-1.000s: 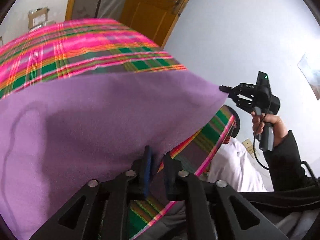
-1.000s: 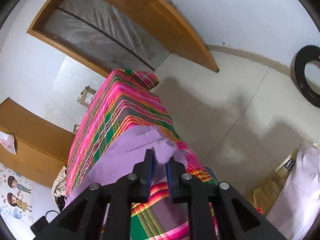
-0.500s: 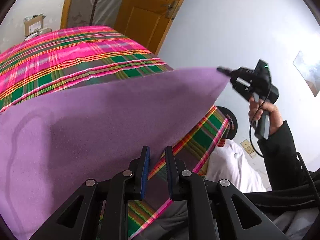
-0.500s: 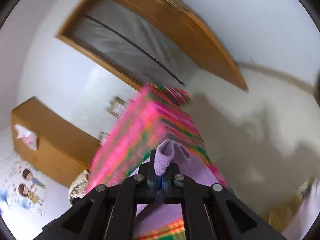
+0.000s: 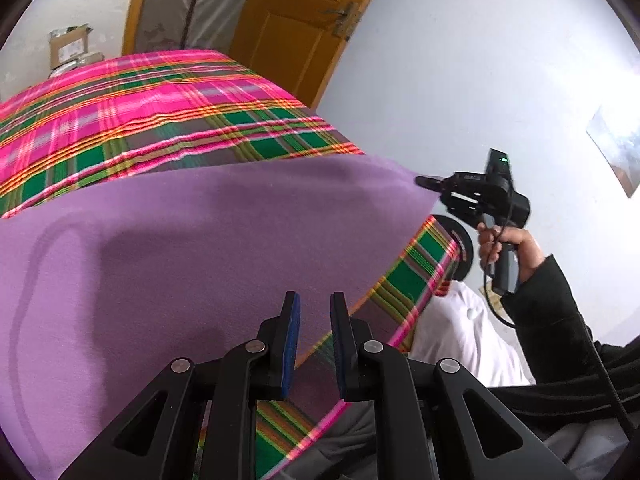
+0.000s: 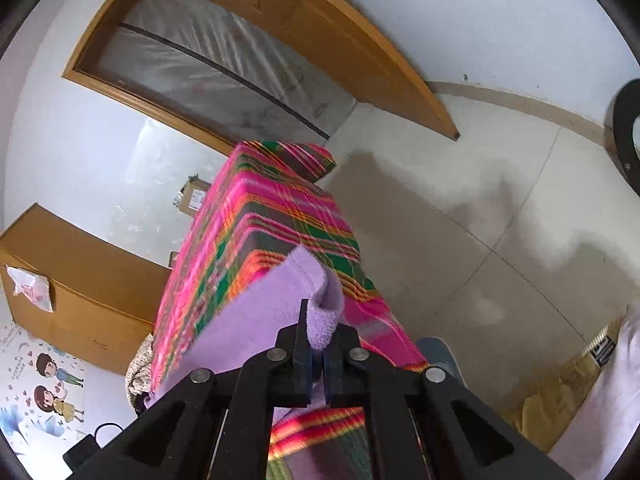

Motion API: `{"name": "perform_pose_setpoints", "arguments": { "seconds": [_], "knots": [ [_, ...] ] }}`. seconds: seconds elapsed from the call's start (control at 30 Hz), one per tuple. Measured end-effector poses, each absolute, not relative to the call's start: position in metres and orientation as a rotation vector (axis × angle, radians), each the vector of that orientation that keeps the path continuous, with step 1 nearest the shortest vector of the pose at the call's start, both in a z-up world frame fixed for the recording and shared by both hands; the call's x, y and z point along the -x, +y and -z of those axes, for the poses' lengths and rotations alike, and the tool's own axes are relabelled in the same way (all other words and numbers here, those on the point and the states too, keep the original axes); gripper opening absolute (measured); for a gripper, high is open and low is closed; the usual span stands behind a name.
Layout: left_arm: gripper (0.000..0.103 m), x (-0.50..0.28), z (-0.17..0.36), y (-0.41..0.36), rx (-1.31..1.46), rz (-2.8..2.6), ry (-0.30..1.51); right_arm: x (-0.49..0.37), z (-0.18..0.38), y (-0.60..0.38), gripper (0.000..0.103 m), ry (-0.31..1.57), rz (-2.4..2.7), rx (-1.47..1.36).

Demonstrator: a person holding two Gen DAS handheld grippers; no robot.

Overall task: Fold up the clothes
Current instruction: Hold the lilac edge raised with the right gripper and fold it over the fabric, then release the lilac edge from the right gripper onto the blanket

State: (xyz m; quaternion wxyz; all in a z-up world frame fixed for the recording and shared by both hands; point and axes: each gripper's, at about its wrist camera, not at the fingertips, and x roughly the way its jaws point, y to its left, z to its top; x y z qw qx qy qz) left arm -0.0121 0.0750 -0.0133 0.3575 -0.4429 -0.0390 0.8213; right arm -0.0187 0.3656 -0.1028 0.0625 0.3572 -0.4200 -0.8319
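Purple garment [image 5: 200,248] spread over the plaid-covered bench [image 5: 160,120], near corner lifted clear of the plaid. Right tongs [image 6: 316,332] pressed onto that fleecy corner, seen from the left-wrist view [image 5: 430,182] just past the bench's right edge. Left tongs [image 5: 314,320] spread, hovering above the garment's near hem and gripping nothing. Best done, by the look of it: close on the hem beside the held corner, keep both corners level and taut, carry across toward the bench's far side, lay edge to edge. Risk: slack cloth bunching mid-bench.
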Motion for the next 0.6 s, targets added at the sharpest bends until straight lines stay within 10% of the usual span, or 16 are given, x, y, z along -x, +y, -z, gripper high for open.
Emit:
{"name": "perform_pose_setpoints", "arguments": {
  "seconds": [0.23, 0.6],
  "knots": [
    [0.015, 0.026, 0.017, 0.057, 1.177, -2.187, -0.164, 0.027, 0.106, 0.361, 0.004, -1.219, 2.533, -1.130],
    [0.015, 0.039, 0.024, 0.053, 1.212, -2.200, -0.160, 0.024, 0.112, 0.383, 0.035, -1.337, 2.534, -1.101]
  ]
}}
